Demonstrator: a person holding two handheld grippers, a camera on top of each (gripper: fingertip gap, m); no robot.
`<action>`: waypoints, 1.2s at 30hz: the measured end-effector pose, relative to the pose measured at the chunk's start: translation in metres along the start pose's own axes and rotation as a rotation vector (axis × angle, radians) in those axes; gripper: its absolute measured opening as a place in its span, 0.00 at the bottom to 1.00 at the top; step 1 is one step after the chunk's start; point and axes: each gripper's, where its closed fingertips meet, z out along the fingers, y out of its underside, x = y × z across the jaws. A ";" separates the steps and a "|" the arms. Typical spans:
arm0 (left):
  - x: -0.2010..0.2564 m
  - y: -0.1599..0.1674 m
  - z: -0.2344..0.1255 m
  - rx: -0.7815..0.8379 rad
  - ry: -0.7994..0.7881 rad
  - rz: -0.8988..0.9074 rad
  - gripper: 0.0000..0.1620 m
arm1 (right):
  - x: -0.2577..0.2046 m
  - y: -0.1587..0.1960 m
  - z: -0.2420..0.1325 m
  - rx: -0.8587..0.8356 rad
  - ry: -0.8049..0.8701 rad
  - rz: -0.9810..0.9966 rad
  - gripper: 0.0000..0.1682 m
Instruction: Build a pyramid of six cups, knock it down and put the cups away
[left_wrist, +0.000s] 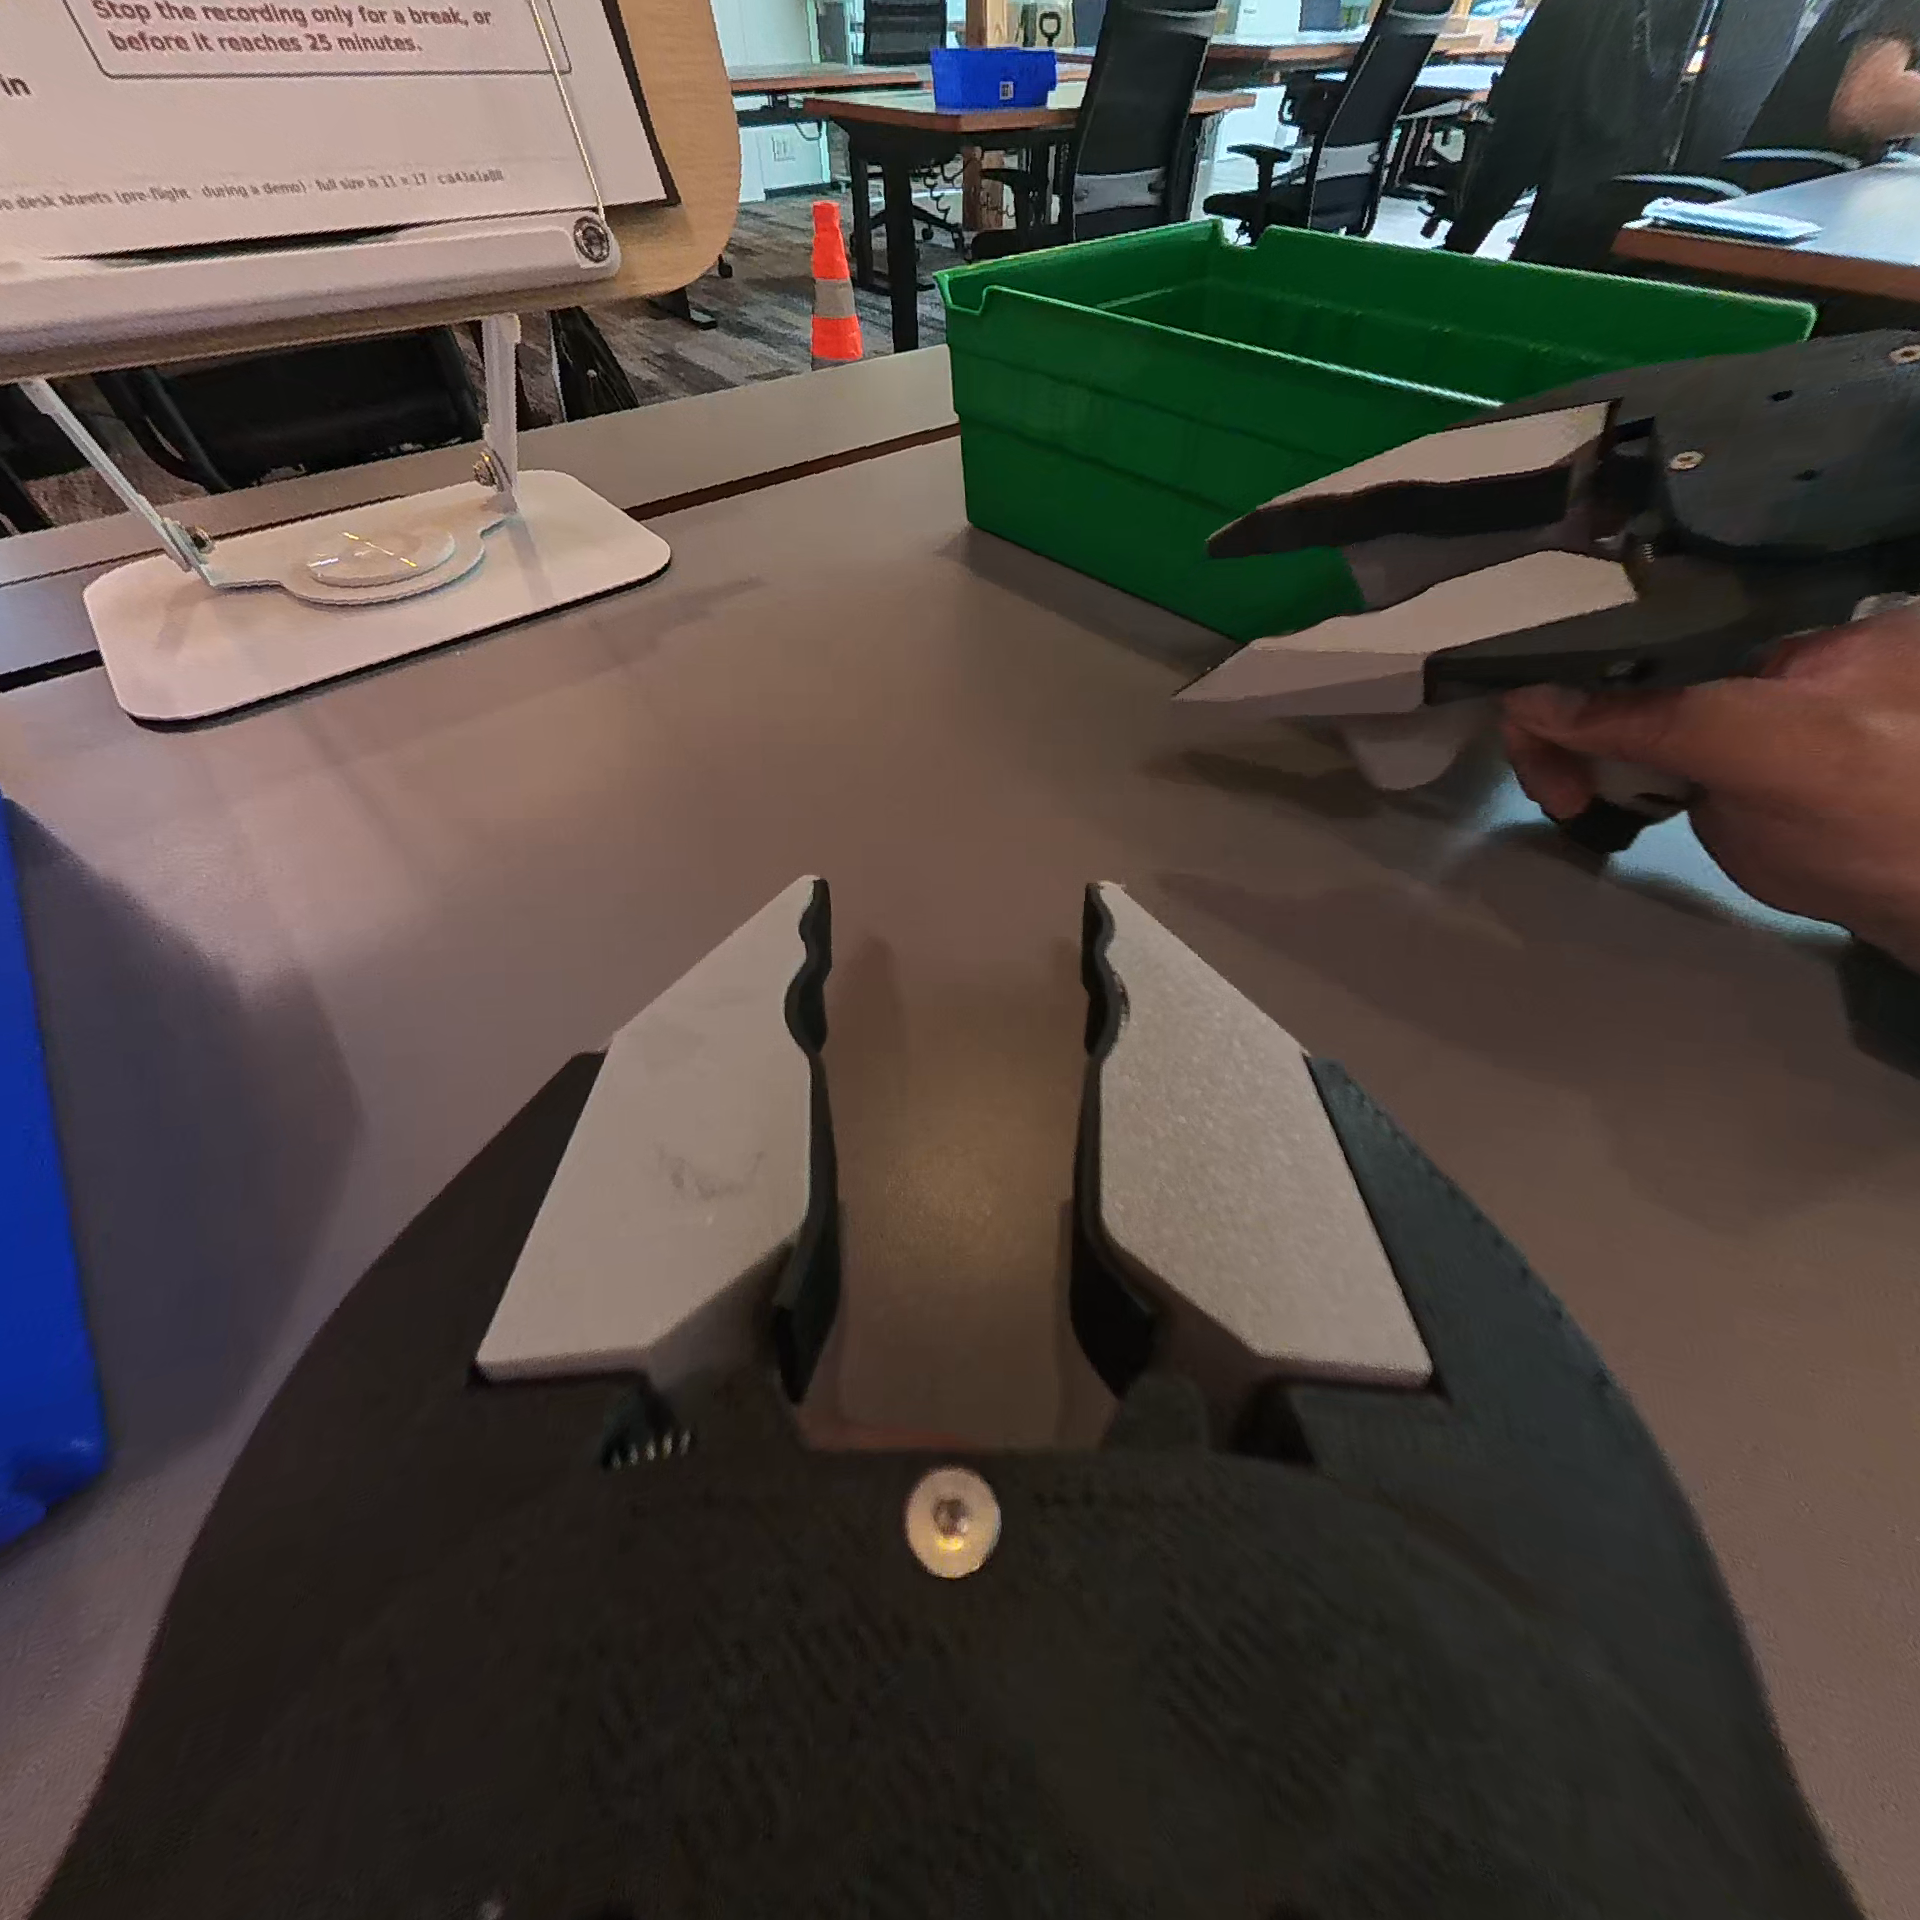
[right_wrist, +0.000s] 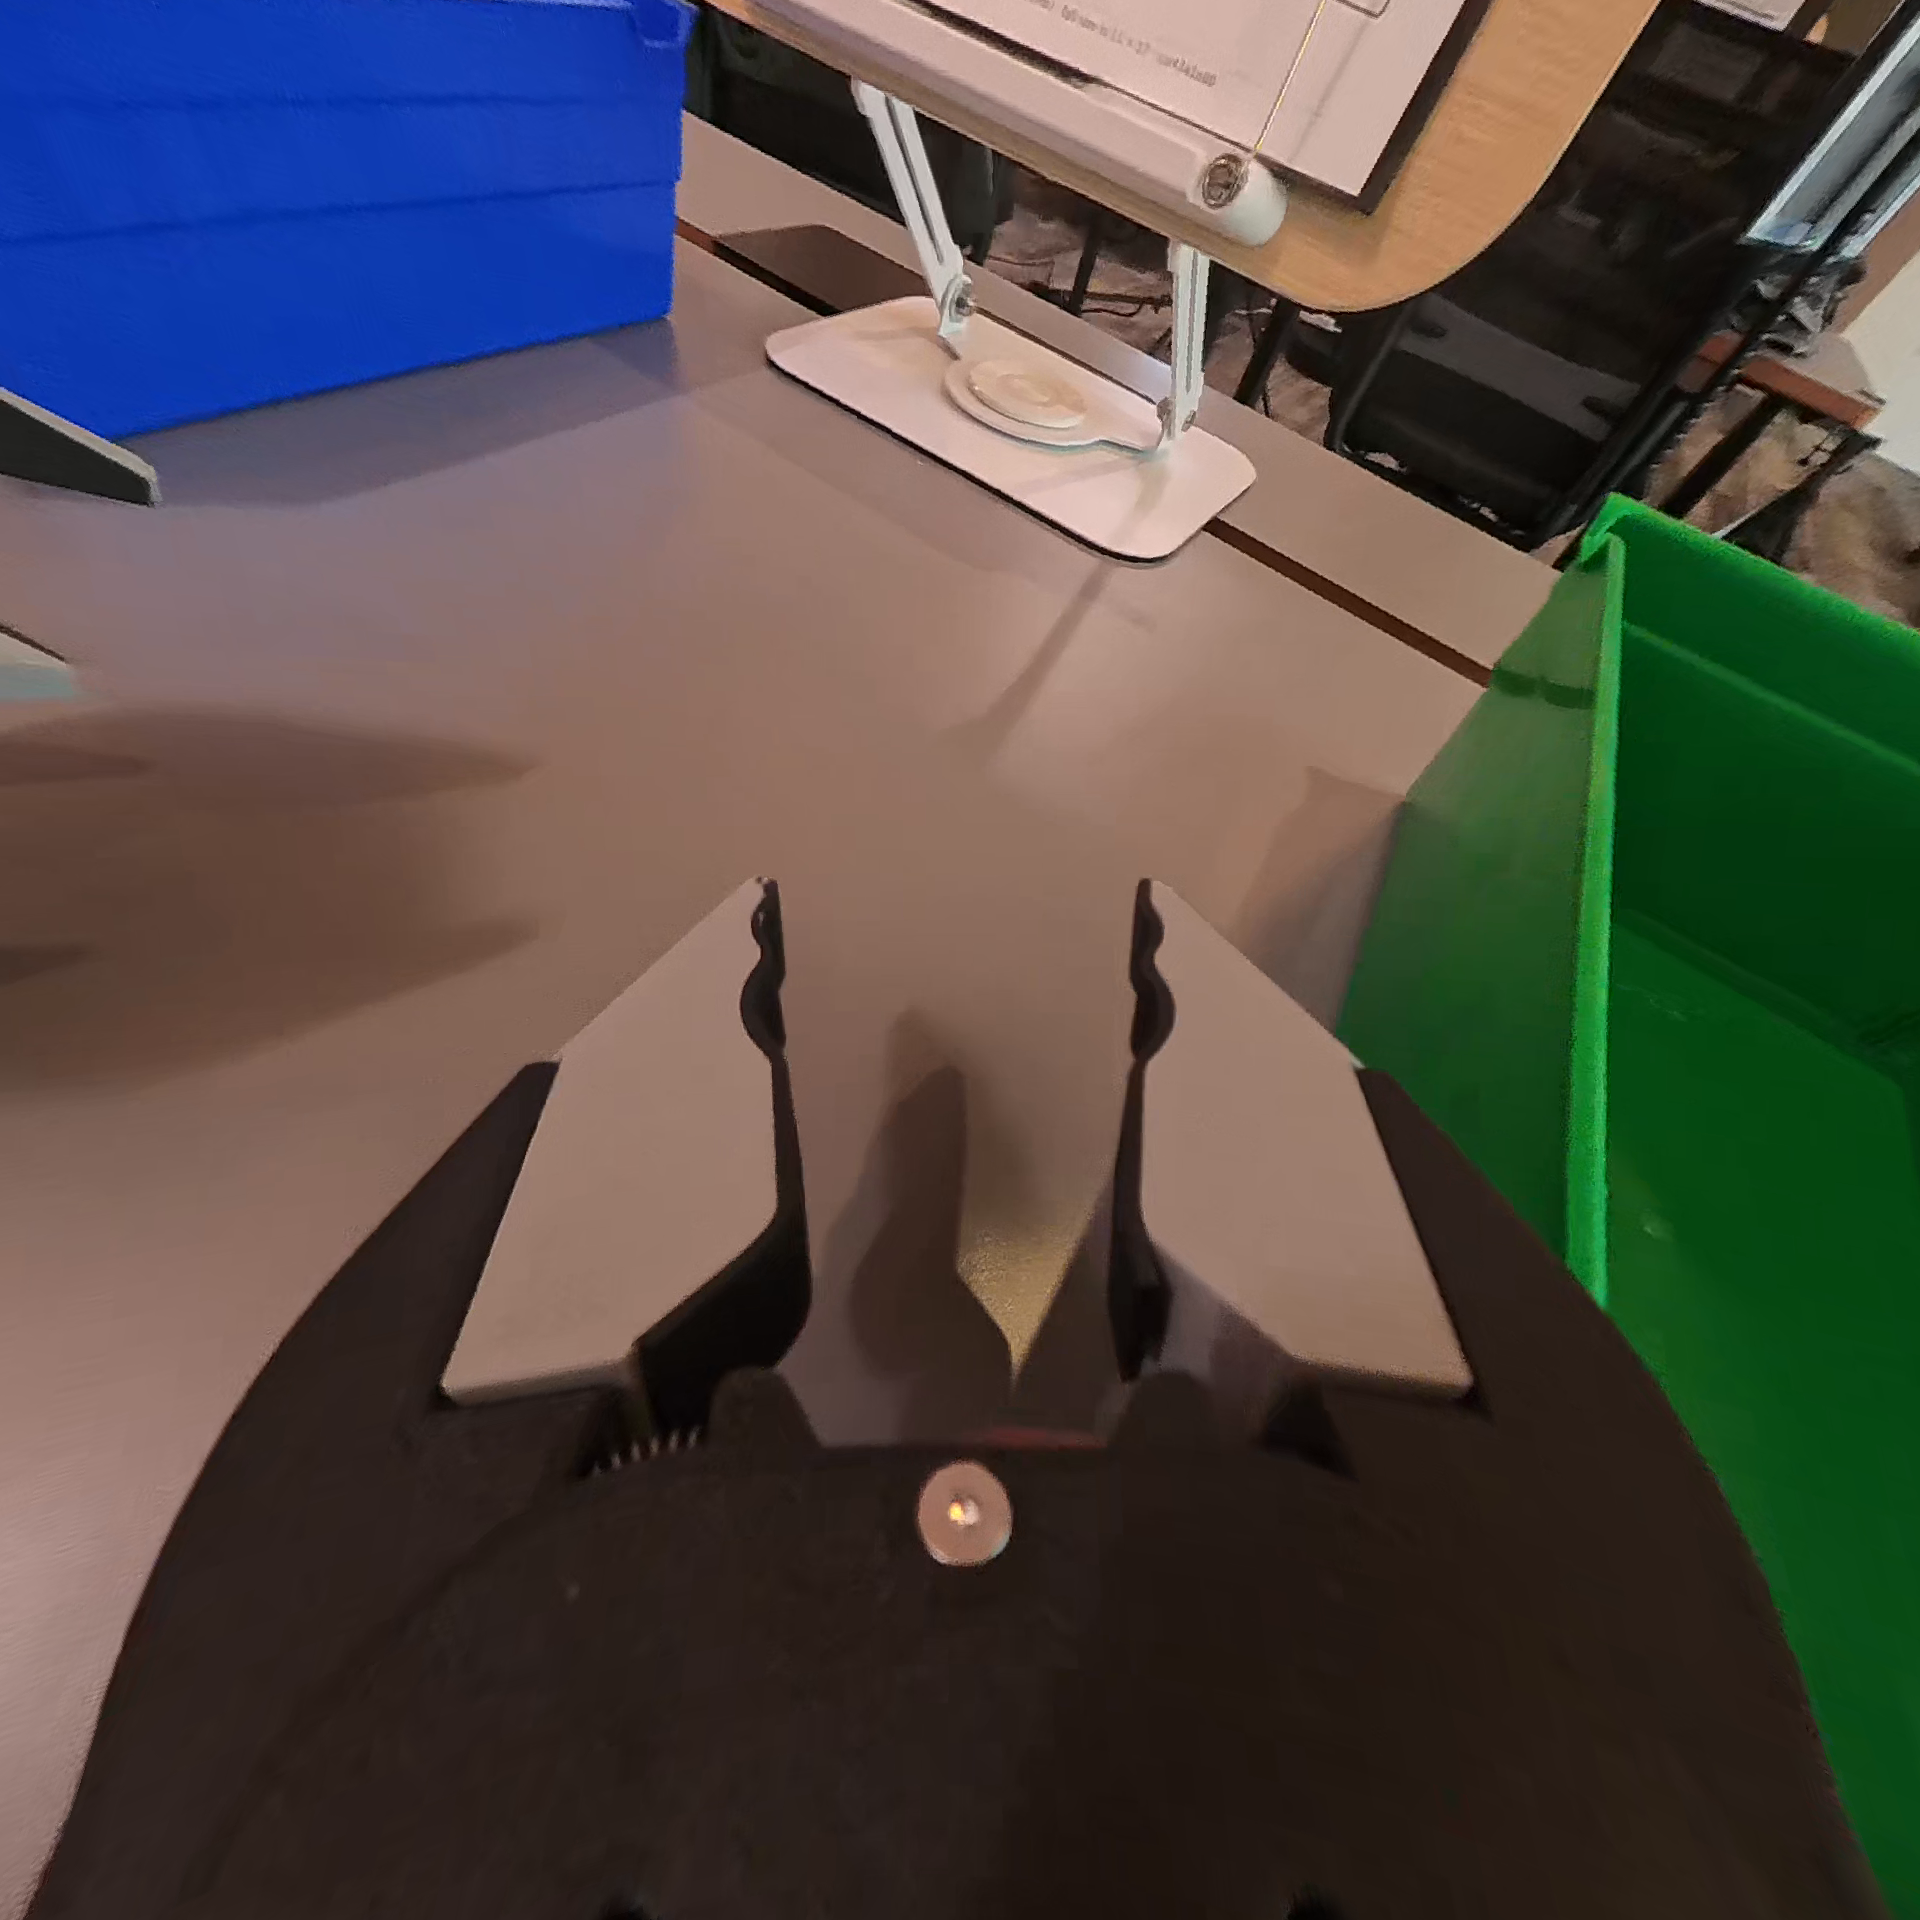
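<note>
Two hand-held grippers hover low over a smooth grey-brown matte table (left_wrist: 727, 727) with no cup visible in either view. The left gripper (left_wrist: 954, 904) has its jaws spread and empty, its pale grey wedge-shaped fingers (left_wrist: 686, 1143) edged with wavy black pads and set in a coarse-textured black body fixed by a silver screw. The right gripper (right_wrist: 951, 899) is likewise parted with nothing between its jaws, showing the same flat grey wedges and scalloped black inner edges; in the left wrist view it appears turned on its side, gripped by a hand (left_wrist: 1766, 758), just in front of a glossy green plastic bin (left_wrist: 1143, 416) with a stepped rim. In the right wrist view that green bin (right_wrist: 1507, 987) stands just to the right of the fingers; what shows of its inside holds no cups. A blue plastic bin (right_wrist: 332, 208) sits on the far left. Between the bins stands a white metal stand (right_wrist: 1039, 416) with a flat rounded base, holding a tilted printed board (left_wrist: 312, 125). An orange traffic cone (left_wrist: 834, 286) stands on the floor behind.
</note>
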 end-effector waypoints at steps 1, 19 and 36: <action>0.000 0.000 0.000 -0.001 -0.001 0.003 0.29 | 0.000 0.001 0.002 -0.007 -0.001 -0.016 0.39; 0.002 -0.001 -0.001 0.005 0.001 0.020 0.28 | -0.019 -0.009 -0.002 0.062 -0.087 -0.109 0.36; 0.004 0.000 0.000 0.001 0.005 0.026 0.28 | -0.021 -0.007 -0.001 0.046 -0.074 -0.142 0.34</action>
